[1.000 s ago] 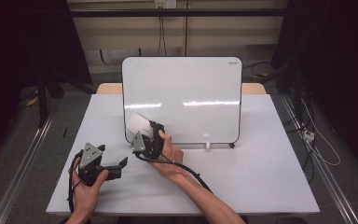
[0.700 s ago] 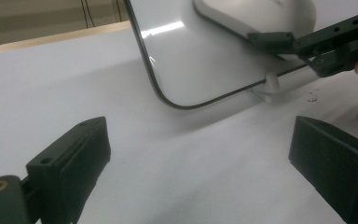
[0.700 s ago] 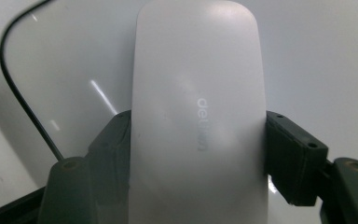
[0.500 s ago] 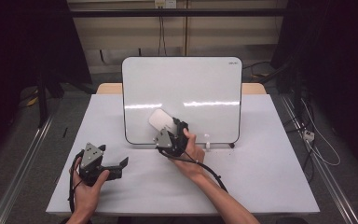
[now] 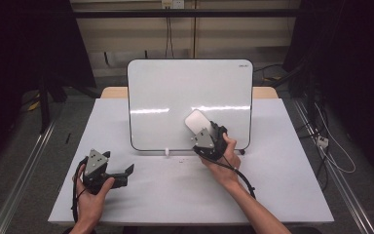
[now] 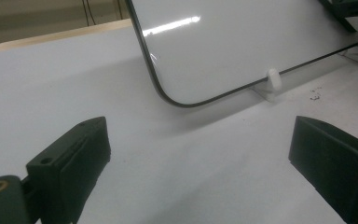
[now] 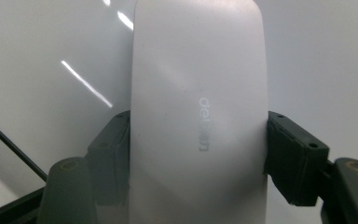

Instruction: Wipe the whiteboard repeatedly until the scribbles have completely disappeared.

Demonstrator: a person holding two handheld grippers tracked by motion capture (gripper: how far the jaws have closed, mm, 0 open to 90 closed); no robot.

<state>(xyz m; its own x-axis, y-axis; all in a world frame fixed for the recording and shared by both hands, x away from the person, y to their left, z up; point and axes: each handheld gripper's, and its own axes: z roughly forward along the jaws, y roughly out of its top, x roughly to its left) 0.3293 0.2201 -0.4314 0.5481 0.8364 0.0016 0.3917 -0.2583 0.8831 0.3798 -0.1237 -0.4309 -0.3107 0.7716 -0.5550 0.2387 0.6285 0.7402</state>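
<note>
A white board (image 5: 175, 92) with a dark rim stands tilted back on small white feet at the middle of the table (image 5: 292, 195). My right gripper (image 5: 199, 127) is shut on a pale grey eraser (image 5: 196, 121), held against the board's lower right part. In the right gripper view the eraser (image 7: 198, 107) sits between both jaws, and the board (image 7: 37, 46) lies behind it. My left gripper (image 5: 124, 173) rests near the table's front left, open, with nothing between its jaws. The left gripper view looks past them at the board's lower corner (image 6: 168, 95) and a white foot (image 6: 272, 79).
A wooden tabletop edge (image 5: 265, 91) shows behind the white cover. Metal rails (image 5: 24, 165) run along both sides on the floor. Cables (image 5: 321, 141) lie on the floor at the right. A few dark specks (image 6: 314, 95) lie on the table in front of the board.
My right gripper has carried the eraser to the right along the lower part of the board. The left gripper has stayed where it was.
</note>
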